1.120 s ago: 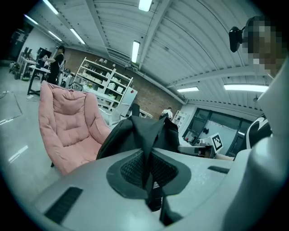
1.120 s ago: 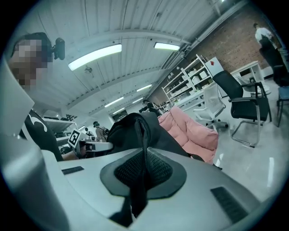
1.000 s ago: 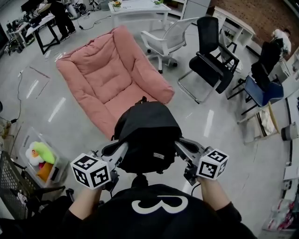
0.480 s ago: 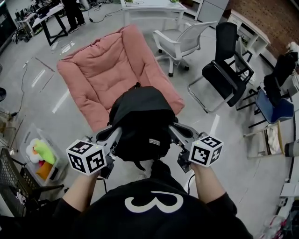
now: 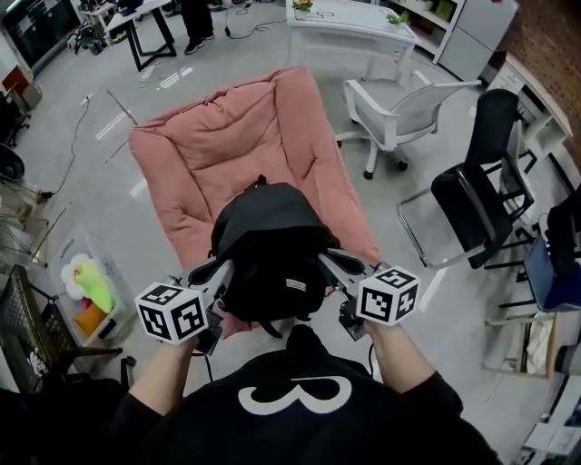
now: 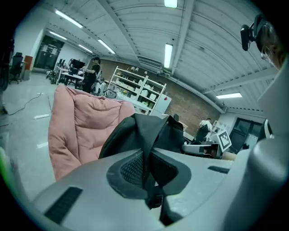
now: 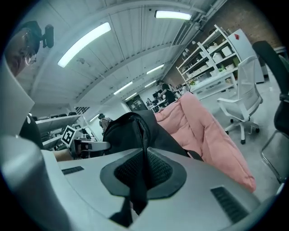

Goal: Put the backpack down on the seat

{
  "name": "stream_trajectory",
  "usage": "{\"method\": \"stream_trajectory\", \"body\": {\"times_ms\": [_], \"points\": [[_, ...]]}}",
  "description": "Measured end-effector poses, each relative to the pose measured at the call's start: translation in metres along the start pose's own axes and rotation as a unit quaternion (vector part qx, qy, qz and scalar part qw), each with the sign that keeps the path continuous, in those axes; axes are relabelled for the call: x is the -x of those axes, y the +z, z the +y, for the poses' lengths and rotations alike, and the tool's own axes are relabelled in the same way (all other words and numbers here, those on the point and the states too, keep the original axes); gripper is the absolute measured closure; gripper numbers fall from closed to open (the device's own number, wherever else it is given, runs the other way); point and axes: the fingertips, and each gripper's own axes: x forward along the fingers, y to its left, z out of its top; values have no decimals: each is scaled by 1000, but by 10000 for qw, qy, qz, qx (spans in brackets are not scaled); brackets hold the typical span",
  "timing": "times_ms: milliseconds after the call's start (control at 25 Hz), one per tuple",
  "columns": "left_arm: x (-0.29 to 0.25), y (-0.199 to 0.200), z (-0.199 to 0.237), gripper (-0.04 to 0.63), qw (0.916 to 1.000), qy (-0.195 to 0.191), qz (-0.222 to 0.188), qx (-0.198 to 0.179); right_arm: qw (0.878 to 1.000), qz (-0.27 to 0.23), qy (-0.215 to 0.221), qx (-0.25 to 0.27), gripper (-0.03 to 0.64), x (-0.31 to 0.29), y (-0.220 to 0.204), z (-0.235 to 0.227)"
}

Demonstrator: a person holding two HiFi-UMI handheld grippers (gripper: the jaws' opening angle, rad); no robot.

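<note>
A black backpack (image 5: 269, 250) hangs in the air between my two grippers, over the front edge of a pink cushioned seat (image 5: 231, 150). My left gripper (image 5: 225, 270) is shut on a black strap (image 6: 146, 155) at the pack's left side. My right gripper (image 5: 325, 263) is shut on a black strap (image 7: 141, 173) at its right side. In both gripper views the strap runs between the ribbed pads and the backpack (image 6: 149, 133) bulges just beyond, with the pink seat (image 6: 81, 124) behind it. The backpack (image 7: 131, 128) hides the seat's front middle.
A white office chair (image 5: 399, 104) and a black chair (image 5: 472, 195) stand right of the seat. A clear box with plush toys (image 5: 82, 295) sits at the left by a wire rack (image 5: 23, 350). A white table (image 5: 349, 23) and a standing person (image 5: 191, 14) are farther back.
The view has closed in on the pink seat over the second. The backpack, held the same way, has gone from in front of the seat to above its front edge.
</note>
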Motion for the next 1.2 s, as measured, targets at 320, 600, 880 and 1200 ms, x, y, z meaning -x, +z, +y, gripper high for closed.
{"method": "stream_trajectory", "body": {"times_ms": [320, 600, 880, 1200], "points": [[-63, 7, 59, 574, 9974, 559, -36, 456, 9969, 736, 222, 176, 586, -75, 17, -68], [-118, -3, 113, 574, 9904, 876, 105, 1061, 9894, 1405, 25, 371, 584, -133, 8, -123], [-152, -16, 157, 574, 9889, 1045, 209, 1039, 9837, 1748, -95, 421, 584, -185, -7, -163], [-182, -10, 199, 574, 9872, 1271, 165, 946, 9850, 1669, -194, 403, 584, -231, -3, -191]]}}
